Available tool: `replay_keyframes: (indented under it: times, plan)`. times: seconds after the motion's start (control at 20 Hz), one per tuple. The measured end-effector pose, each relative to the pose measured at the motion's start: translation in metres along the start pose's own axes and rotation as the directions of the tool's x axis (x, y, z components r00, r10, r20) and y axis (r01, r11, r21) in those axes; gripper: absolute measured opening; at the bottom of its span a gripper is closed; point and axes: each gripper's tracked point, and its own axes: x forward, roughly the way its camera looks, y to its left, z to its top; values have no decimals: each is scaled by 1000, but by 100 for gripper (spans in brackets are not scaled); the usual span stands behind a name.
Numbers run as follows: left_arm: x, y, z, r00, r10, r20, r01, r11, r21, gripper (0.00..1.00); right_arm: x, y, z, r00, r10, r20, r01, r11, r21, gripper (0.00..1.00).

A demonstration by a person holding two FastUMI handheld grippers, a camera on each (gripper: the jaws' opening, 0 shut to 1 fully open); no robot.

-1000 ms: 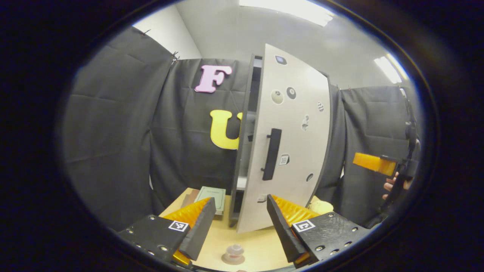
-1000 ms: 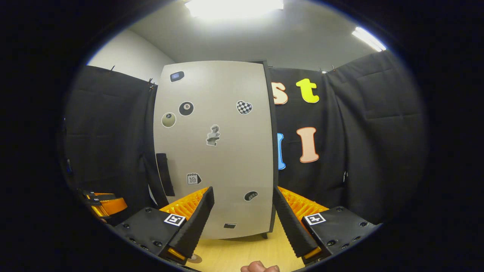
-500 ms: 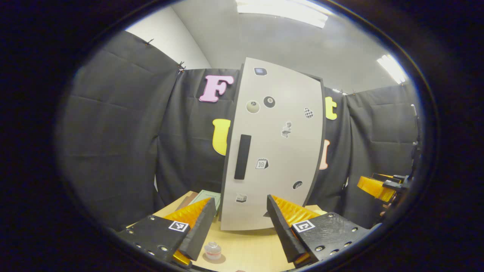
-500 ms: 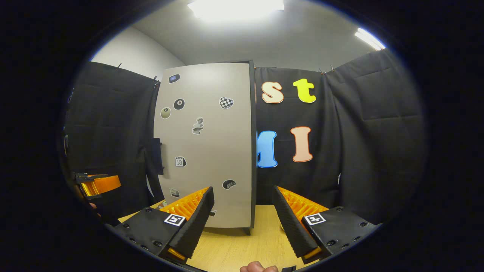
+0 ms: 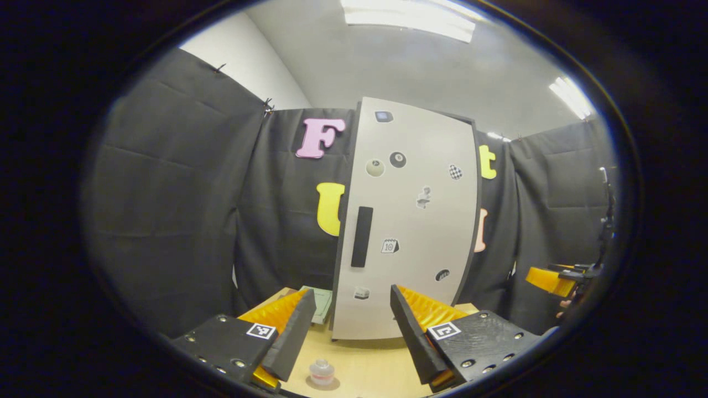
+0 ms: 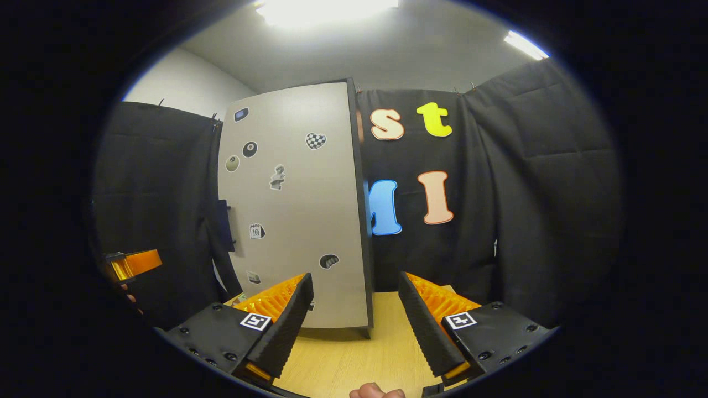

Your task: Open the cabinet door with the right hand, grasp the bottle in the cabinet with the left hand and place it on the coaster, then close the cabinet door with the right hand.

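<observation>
Since a second ago the cabinet door has swung flush shut and both grippers have drawn back. The bottle stands on its coaster below the left gripper; the right gripper also gapes wide, holding nothing. The task looks complete, so only retreat remains

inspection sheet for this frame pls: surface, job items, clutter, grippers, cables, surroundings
Surface: wooden table, pale grain.
Job's things: cabinet door shut, flush with its frame, handle at its left edge; bottle upright on the coaster, in front of the cabinet.
Clutter: green book flat on the table, left of the cabinet.
Grippers: left gripper and right gripper, jaws open, both empty.
Cables: nothing seen.
Surroundings: black cloth walls, ceiling lights.
</observation>
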Motion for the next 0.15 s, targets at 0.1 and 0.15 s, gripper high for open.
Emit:
replay_keyframes:
  times: [0.1, 0.15]
  plan:
    - [13, 6, 3, 1000, -6, -1, 7, 1000, 20, 84, 6, 2, 4, 1000, -20, 10, 20, 1000, -4, 98]
    - [17, 8, 5, 1000, -14, 8, 14, 1000, 26, 82, 8, 6, 6, 1000, -19, 17, 19, 1000, -1, 98]
